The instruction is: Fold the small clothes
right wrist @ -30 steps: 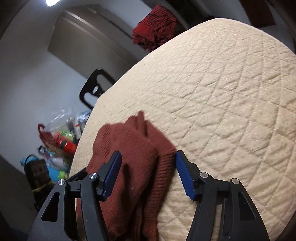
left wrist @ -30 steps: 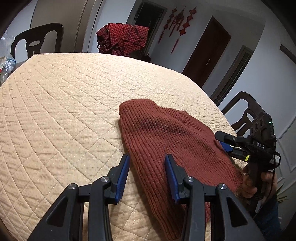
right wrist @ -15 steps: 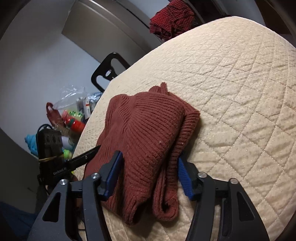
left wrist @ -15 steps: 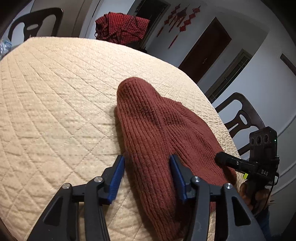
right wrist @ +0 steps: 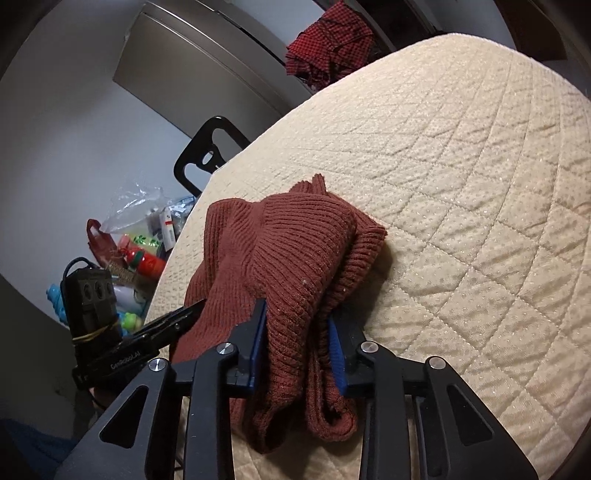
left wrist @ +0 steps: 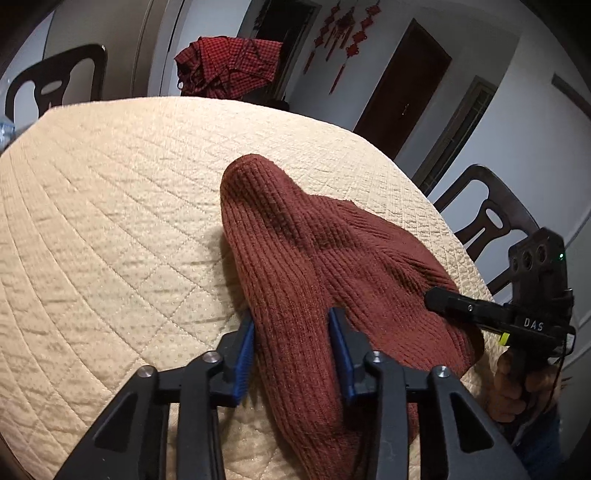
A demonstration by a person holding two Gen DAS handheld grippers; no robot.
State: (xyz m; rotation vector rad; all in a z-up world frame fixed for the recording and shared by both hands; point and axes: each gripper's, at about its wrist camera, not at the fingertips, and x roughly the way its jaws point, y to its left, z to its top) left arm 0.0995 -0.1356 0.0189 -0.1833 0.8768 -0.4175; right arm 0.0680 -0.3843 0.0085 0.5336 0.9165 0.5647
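A rust-red ribbed knit garment (left wrist: 317, 258) lies bunched near the edge of a round tabletop (left wrist: 110, 206) covered in a cream quilted cloth with a diamond stitch pattern. The garment is folded over on itself in thick layers, and one rounded end rises into a soft hump toward the middle of the tabletop.

In the left wrist view, the left gripper (left wrist: 293, 350) reaches in from the bottom of the frame. Its jaws are closing, and their blue pads press against either side of a raised ridge of the knit, which fills the narrow gap between them. To the right, the right gripper (left wrist: 443, 301) points its dark tip into the garment's far side, held by a hand (left wrist: 517, 387) at the tabletop's edge.

In the right wrist view, the right gripper's jaws are also closing. The blue pads pinch a doubled roll of the knit, with folded layers hanging down between them and curling at the bottom. The left gripper (right wrist: 192, 314) comes in from the left, its tip against the other side of the bundle.

Beyond the tabletop, a red and black checked cloth (left wrist: 229, 66) is draped over something at the far side. Dark chairs (left wrist: 487, 221) stand around the tabletop. Red hanging ornaments (left wrist: 347, 33) decorate a wall beside a dark door (left wrist: 406, 74). A clutter of bags and bottles (right wrist: 140, 251) sits on the floor.
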